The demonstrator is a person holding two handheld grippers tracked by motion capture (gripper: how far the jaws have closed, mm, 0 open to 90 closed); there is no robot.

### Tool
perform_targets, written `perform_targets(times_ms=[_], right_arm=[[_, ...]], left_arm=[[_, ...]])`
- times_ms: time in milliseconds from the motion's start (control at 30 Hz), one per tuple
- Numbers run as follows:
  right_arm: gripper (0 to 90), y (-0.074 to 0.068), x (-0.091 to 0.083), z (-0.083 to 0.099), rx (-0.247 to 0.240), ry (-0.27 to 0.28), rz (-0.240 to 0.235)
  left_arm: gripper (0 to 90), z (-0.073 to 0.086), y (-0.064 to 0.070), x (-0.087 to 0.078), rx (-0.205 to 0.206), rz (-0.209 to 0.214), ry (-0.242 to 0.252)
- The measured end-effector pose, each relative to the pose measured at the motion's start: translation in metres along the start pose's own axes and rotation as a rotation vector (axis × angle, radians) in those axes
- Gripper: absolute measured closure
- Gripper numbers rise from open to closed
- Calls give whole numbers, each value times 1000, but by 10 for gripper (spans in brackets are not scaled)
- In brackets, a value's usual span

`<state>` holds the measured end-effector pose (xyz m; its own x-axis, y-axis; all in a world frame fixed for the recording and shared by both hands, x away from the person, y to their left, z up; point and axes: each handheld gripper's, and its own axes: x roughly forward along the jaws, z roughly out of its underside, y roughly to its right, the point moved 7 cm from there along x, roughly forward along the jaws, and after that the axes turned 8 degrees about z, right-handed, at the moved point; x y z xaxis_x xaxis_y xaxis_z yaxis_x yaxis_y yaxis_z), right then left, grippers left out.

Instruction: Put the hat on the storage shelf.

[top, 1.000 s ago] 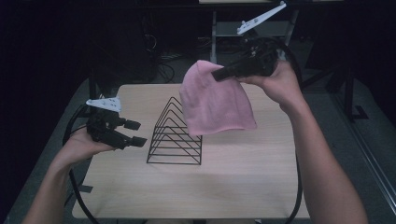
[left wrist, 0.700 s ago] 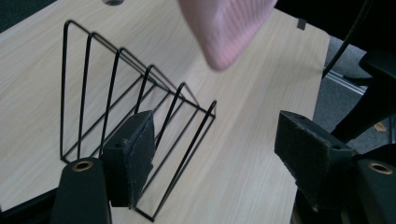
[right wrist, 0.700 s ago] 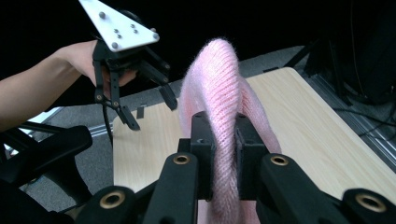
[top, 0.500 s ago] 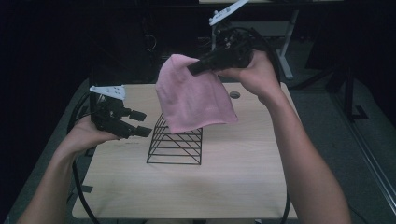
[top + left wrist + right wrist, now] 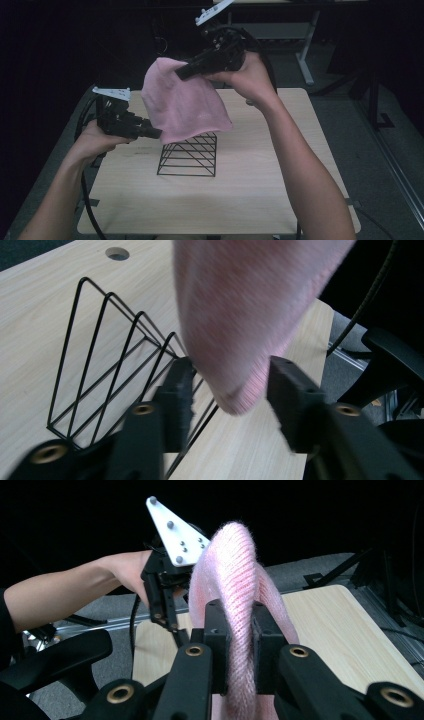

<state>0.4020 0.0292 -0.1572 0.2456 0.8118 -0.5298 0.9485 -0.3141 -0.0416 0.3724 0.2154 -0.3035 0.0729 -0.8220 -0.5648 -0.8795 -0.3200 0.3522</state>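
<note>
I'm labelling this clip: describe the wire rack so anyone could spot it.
On the pale wooden table, look at the middle, under the hanging pink cloth. The wire rack stands there: black, thin-wired, built of triangular loops, the one see-through frame.

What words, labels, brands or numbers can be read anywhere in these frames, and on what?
None: no readable text in any view.
Pink knit cloth: plain, no tag seen.
Black wire rack: no label.
Wooden table: bare of markings.
Right gripper and left gripper: brass screws, no lettering; the grey plate bears studs.
</note>
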Motion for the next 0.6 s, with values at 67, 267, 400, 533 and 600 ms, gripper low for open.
perform_targets(times_ms=[67,267,400,533,600], right_arm=[[811,-1,2,-1,-4,7,-4],[810,-1,10,-1,-5,13,-4],[810,1,13,2,2,18,-4],[810,5,17,8,20,15,-2],[810,9,20,11,27,18,0]], left_arm=[[629,1,-1,0,-3,-2,-3],[817,4,-4,-6,2,-29,-3],[830,6,-5,-6,-5,-44,-12],[831,9,-9,-7,-1,-74,-23],[831,10,-12,-7,-1,-87,-27]])
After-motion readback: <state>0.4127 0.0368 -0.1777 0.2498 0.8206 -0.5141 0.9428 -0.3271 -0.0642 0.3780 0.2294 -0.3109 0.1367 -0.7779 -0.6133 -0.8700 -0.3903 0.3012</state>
